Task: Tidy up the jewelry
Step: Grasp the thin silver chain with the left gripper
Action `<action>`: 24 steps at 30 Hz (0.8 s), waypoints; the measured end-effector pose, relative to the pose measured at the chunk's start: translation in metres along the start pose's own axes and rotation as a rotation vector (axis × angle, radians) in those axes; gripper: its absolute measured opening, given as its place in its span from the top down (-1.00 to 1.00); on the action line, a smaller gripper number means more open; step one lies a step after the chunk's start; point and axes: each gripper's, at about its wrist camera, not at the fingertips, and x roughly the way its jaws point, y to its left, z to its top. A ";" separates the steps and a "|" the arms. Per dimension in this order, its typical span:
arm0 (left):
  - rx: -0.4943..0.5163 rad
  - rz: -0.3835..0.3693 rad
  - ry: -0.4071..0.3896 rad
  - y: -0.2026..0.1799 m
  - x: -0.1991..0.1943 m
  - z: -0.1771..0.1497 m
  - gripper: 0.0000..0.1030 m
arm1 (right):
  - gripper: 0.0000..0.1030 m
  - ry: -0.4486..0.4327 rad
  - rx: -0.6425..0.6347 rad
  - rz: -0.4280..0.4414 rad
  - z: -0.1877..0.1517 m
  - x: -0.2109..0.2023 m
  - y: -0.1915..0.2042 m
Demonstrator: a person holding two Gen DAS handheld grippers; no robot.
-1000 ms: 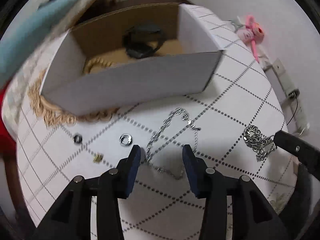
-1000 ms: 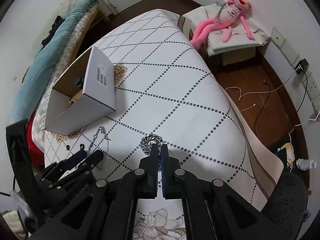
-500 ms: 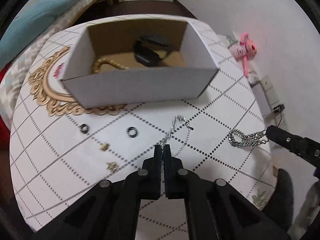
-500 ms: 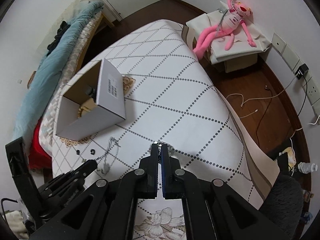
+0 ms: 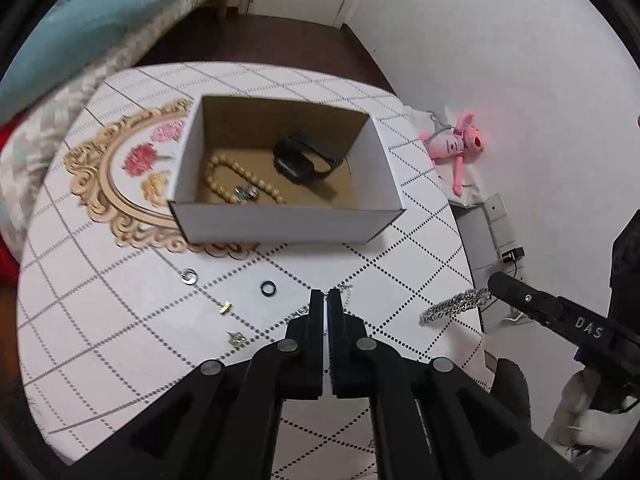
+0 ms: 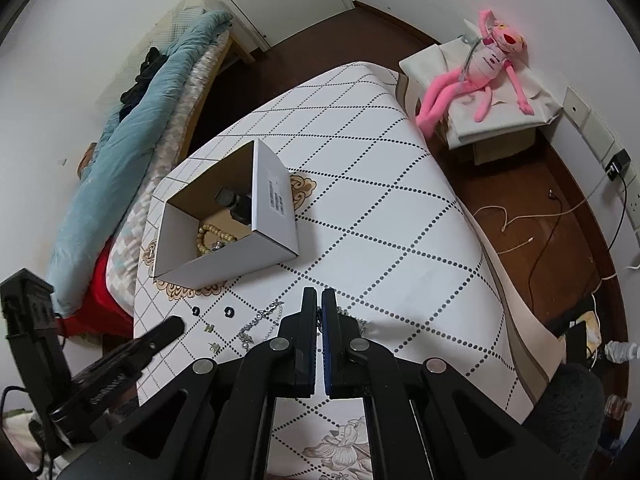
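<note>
An open cardboard box (image 5: 280, 222) (image 6: 272, 196) stands on the white table; inside lie a beaded bracelet (image 5: 224, 178), a black watch (image 5: 304, 158) and a small silver piece (image 5: 246, 192). My left gripper (image 5: 327, 300) is shut on a thin silver necklace (image 6: 260, 322), lifted above the table in front of the box. My right gripper (image 6: 319, 300) is shut on a chunky silver chain bracelet (image 5: 456, 306), which hangs from its tip at the right. Two rings (image 5: 189, 276) (image 5: 268, 289) and two gold earrings (image 5: 225, 307) (image 5: 237, 338) lie on the table.
The table (image 6: 380, 216) has a dotted diamond cloth with a gold floral print (image 5: 120, 184). A bed with a teal blanket (image 6: 132, 140) is to the left. A pink plush toy (image 6: 480, 68) and cables lie on the floor to the right.
My left gripper closed on the thin necklace and lifted it. Both grippers rose away from the table, and the chain bracelet now hangs from the right gripper.
</note>
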 end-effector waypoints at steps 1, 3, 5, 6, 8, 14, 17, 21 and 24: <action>-0.005 0.012 0.036 0.001 0.011 -0.002 0.83 | 0.96 0.001 0.000 -0.006 -0.001 0.001 -0.001; -0.019 0.031 0.093 0.002 0.031 -0.009 0.35 | 0.96 0.009 0.006 -0.014 -0.003 0.006 -0.003; -0.023 0.054 0.115 0.002 0.048 -0.017 0.23 | 0.96 0.023 0.015 -0.024 -0.007 0.012 -0.008; -0.019 0.064 0.130 0.002 0.057 -0.021 0.23 | 0.96 0.029 0.018 -0.032 -0.009 0.015 -0.011; 0.004 0.101 0.116 -0.004 0.064 -0.026 0.22 | 0.96 0.041 0.026 -0.043 -0.013 0.020 -0.016; 0.160 0.260 0.061 -0.034 0.074 -0.032 0.44 | 0.96 0.064 0.046 -0.068 -0.019 0.032 -0.028; 0.179 0.263 0.054 -0.039 0.075 -0.031 0.87 | 0.96 0.070 0.052 -0.068 -0.020 0.035 -0.030; 0.144 0.218 0.051 -0.035 0.067 -0.027 0.92 | 0.96 0.066 0.046 -0.051 -0.020 0.031 -0.027; 0.116 0.180 0.028 -0.029 0.051 -0.024 0.92 | 0.96 0.056 0.037 -0.030 -0.017 0.024 -0.021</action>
